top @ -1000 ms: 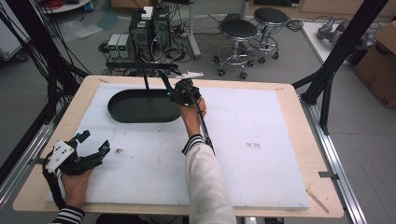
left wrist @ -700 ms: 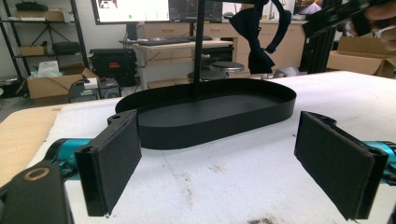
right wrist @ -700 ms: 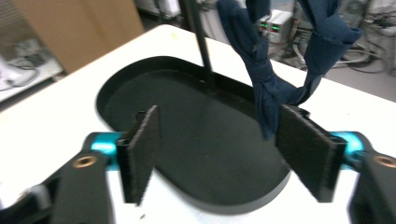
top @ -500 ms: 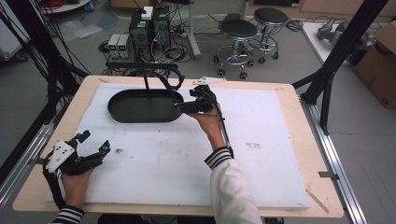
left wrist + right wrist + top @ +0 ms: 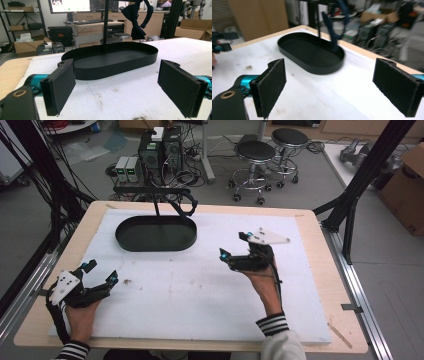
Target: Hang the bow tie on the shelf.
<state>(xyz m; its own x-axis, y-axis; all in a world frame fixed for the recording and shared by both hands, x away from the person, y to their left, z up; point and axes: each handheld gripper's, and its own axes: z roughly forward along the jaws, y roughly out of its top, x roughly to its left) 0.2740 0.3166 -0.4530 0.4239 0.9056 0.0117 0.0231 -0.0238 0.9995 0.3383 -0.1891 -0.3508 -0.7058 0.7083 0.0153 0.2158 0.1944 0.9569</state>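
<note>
A black oval tray (image 5: 125, 240) lies at the back left of the white mat, and a thin black stand (image 5: 156, 210) rises from it. A dark blue cloth (image 5: 186, 208) hangs from the stand's bar, also seen as the cloth (image 5: 136, 22) and the cloth (image 5: 332, 32). My right gripper (image 5: 233, 245) hovers right of the tray, pointing toward it. Its jaws have just been opening and stand open with nothing between them (image 5: 329, 85). My left gripper (image 5: 101, 272) rests at the front left, open and empty (image 5: 117, 85), facing the tray (image 5: 140, 60).
The white mat (image 5: 200, 295) covers most of the wooden table (image 5: 320, 240). Small dark specks (image 5: 127, 281) lie on the mat near the left gripper. Behind the table stand computer boxes (image 5: 160, 150) and stools (image 5: 255, 155). Black frame posts (image 5: 360, 185) flank the table.
My right gripper left the stand at the tray's back edge and moved right and toward the person, opening its jaws on the way. The cloth stays on the stand. The left gripper kept still.
</note>
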